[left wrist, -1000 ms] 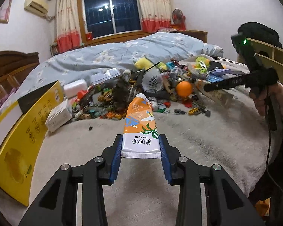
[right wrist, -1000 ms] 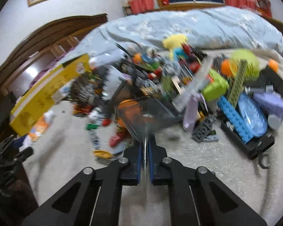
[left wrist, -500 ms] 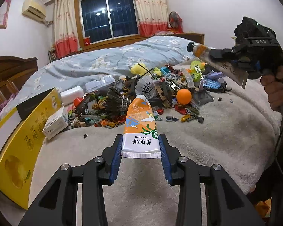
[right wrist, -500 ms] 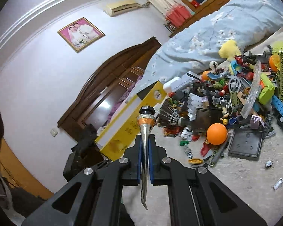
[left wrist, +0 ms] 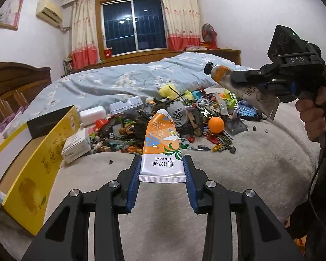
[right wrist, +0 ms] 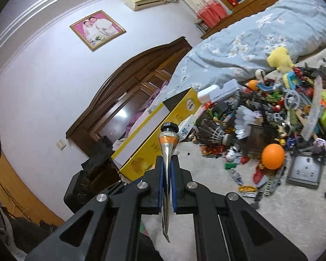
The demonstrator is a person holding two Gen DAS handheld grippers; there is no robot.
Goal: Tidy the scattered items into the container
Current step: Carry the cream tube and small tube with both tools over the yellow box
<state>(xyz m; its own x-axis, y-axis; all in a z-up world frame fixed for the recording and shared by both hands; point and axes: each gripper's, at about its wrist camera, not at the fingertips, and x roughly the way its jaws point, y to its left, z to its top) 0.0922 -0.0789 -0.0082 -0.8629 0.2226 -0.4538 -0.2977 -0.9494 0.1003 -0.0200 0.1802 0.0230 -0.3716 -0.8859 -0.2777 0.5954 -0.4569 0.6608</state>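
Note:
My left gripper [left wrist: 162, 166] is shut on an orange and white cream tube [left wrist: 162, 143], cap pointing away from me, above the grey bedspread. My right gripper [right wrist: 167, 165] is shut on a flat silver tube [right wrist: 167, 152] with an orange band and black cap, seen edge-on; from the left wrist view that silver tube [left wrist: 232, 82] and the right gripper [left wrist: 247, 79] hang high at the right, held by a hand [left wrist: 315, 117]. The yellow cardboard box [left wrist: 32, 174] stands open at the left edge of the bed; in the right wrist view the yellow box [right wrist: 158, 130] lies beyond the tube's cap.
A heap of toys [left wrist: 184, 117] covers the middle of the bed: building bricks, a shuttlecock [left wrist: 180, 112], an orange ball [left wrist: 215, 125], a small white carton [left wrist: 76, 145]. A blue quilt [left wrist: 130, 80] lies behind. A dark wooden headboard [right wrist: 128, 100] stands beyond the box. A person shows at the left edge.
The right gripper rose from the toy heap with the silver tube and swung left towards the yellow box. The left gripper lifted slightly, still holding the orange tube.

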